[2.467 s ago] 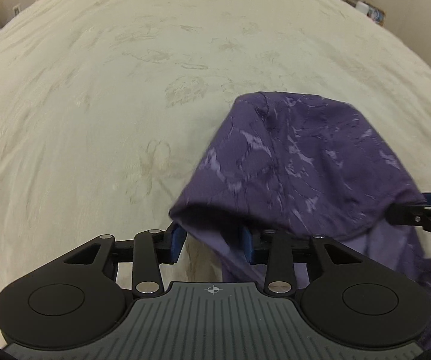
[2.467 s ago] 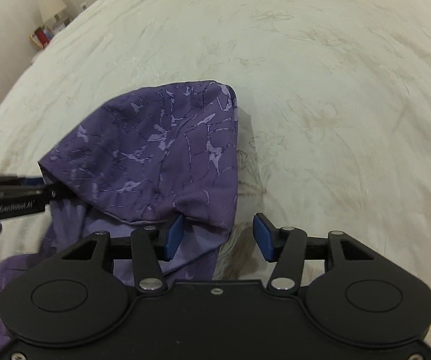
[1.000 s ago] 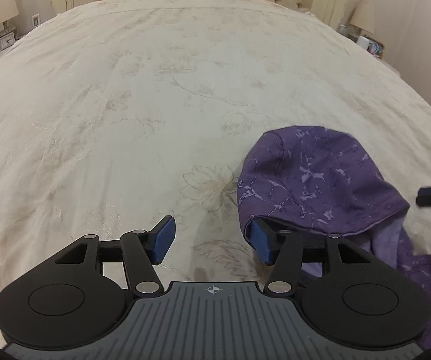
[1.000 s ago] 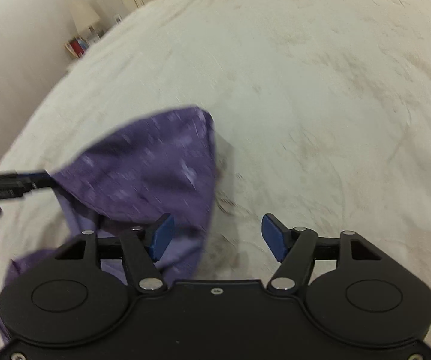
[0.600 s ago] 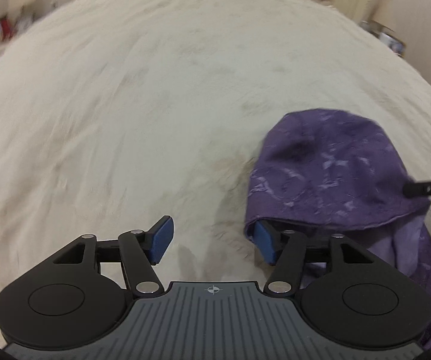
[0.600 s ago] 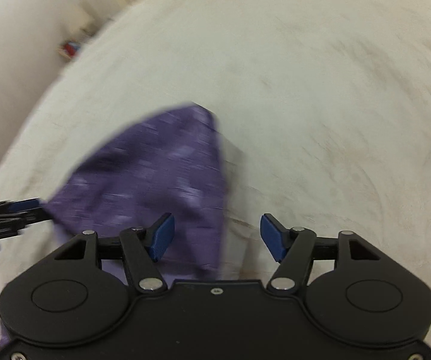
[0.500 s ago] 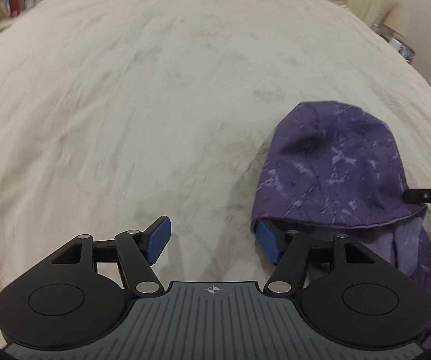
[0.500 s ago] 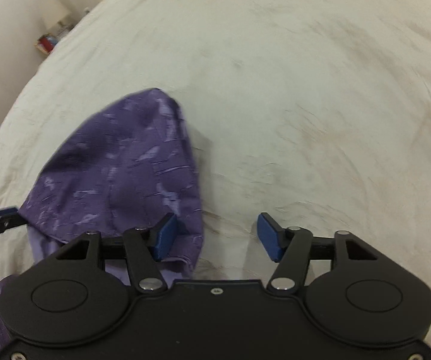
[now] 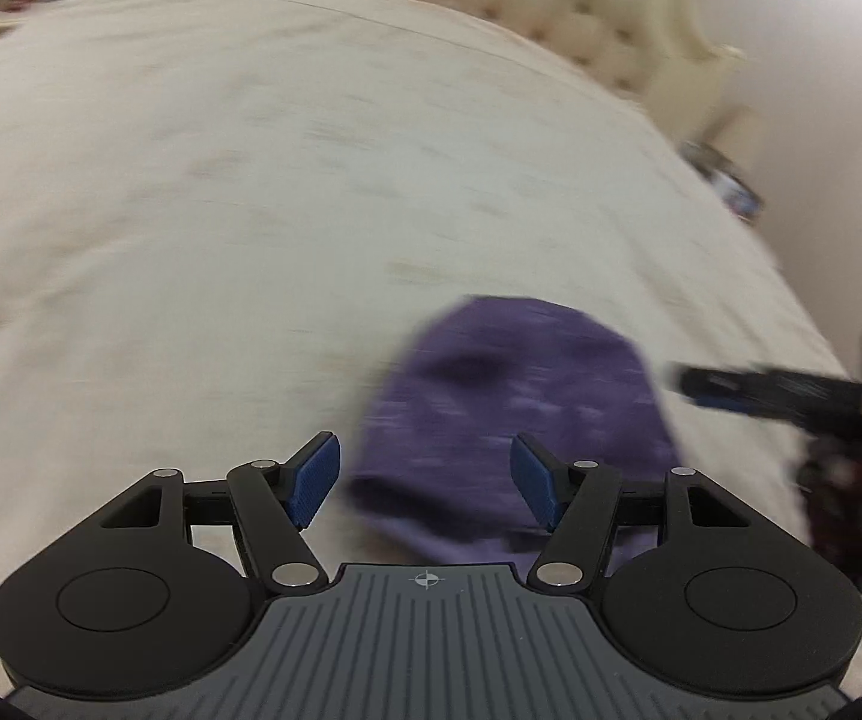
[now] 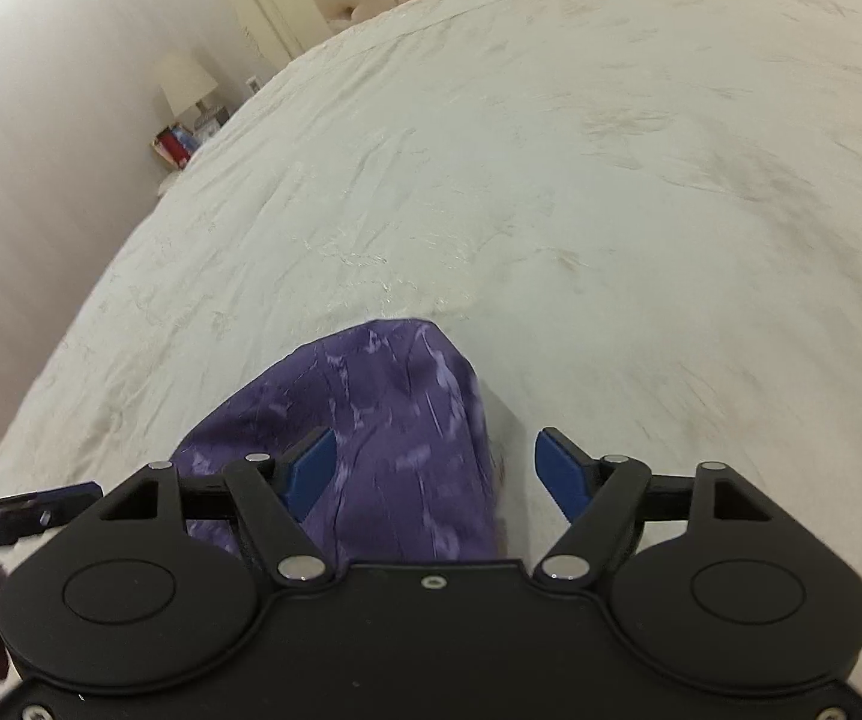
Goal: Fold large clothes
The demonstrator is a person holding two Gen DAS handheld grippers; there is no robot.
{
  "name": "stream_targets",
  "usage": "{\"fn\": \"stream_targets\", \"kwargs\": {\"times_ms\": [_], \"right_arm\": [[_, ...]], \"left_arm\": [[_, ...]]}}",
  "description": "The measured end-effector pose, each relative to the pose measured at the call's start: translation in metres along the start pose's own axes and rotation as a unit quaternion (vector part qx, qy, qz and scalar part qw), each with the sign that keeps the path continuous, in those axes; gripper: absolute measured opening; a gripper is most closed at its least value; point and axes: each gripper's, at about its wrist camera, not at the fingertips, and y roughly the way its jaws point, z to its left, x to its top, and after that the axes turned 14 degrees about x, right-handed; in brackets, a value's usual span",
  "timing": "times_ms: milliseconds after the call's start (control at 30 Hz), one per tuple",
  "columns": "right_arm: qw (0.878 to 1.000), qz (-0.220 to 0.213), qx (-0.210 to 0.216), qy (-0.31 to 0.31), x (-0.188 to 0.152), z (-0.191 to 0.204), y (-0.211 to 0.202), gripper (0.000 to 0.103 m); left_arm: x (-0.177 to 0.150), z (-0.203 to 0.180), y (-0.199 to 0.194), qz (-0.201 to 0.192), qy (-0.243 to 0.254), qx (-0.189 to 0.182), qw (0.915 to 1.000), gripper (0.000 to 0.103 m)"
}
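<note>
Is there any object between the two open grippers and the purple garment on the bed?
Nothing visible. The purple garment lies on the bedspread directly in front of the right gripper and the left gripper. Both are open with no other object between.

Both wrist cameras look steeply down along their fingers, close over the bed (image 9: 191,210), sharing the purple garment (image 10: 395,420), blurred, perhaps hooded.
</note>
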Motion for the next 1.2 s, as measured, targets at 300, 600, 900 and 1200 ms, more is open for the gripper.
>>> {"fn": "stream_targets", "kwargs": {"times_ms": [300,600,900,1200], "right_arm": [[0.999,0.04,-0.02,-0.011,0.024,-0.005,0.055,0.074],[0.994,0.049,-0.031,-0.095,0.023,0.028,0.048,0.014],[0.962,0.007,0.03,-0.271,-0.031,0.122,-0.058,0.014],[0.921,0.051,0.035,-0.385,-0.141,0.197,-0.116,0.014]], "left_arm": [[-0.023,-0.048,0.086,0.083,0.02,-0.077,0.9934,0.061],[-0.017,-0.05,0.083,0.093,0.044,-0.069,0.9923,0.062],[-0.013,0.011,-0.017,0.054,-0.056,-0.149,0.9858,0.099],[-0.027,0.057,-0.055,0.076,-0.233,-0.241,0.9391,0.103]]}}
